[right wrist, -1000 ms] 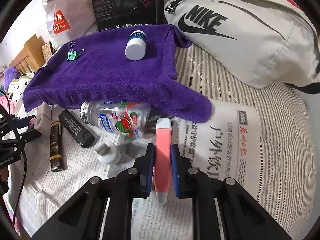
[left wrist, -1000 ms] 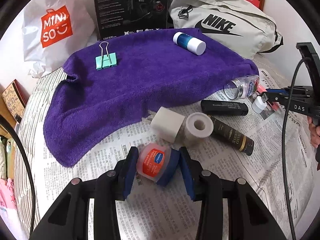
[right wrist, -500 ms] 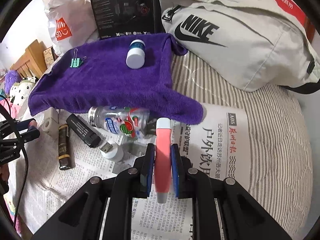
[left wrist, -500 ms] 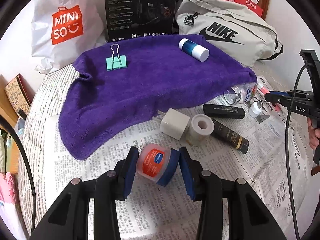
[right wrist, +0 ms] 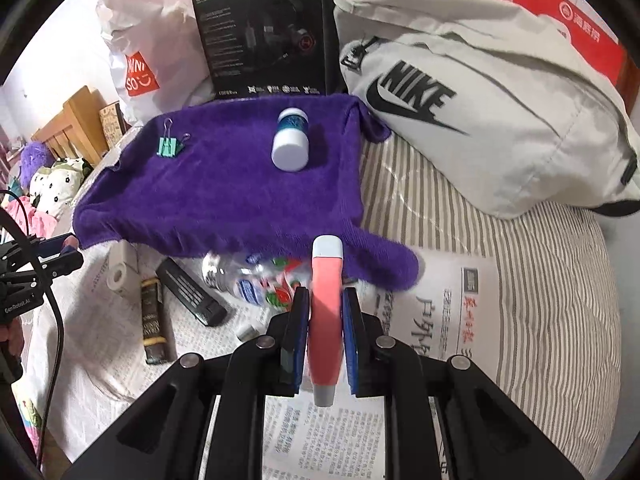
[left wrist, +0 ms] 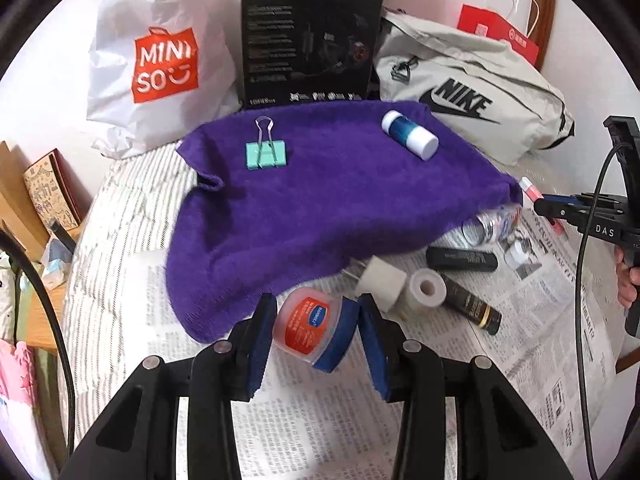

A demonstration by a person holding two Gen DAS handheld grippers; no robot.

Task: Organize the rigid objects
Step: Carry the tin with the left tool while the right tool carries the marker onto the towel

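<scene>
My left gripper point(left wrist: 316, 330) is shut on a small Vaseline jar point(left wrist: 308, 326) with a red label and blue lid, held above the newspaper at the near edge of the purple towel point(left wrist: 320, 200). My right gripper point(right wrist: 326, 320) is shut on a pink tube point(right wrist: 326, 312) with grey ends, held above the towel's near corner point(right wrist: 240, 192). On the towel lie a green binder clip point(left wrist: 266, 154) and a blue-and-white bottle point(left wrist: 410, 134). The right gripper also shows in the left wrist view point(left wrist: 552, 206).
On the newspaper point(left wrist: 540, 320) lie a clear plastic bottle point(right wrist: 256, 280), a black tube point(left wrist: 462, 258), a dark brown tube point(left wrist: 474, 308), a white tape roll point(left wrist: 428, 292), a white cube point(left wrist: 380, 282) and a small white cap point(left wrist: 518, 252). A Nike bag point(right wrist: 480, 120), black box point(left wrist: 310, 40) and Miniso bag point(left wrist: 160, 60) stand behind.
Both grippers have risen and moved toward the towel with their objects still held. The jar now tilts in the left jaws. The loose items on the newspaper have not moved.
</scene>
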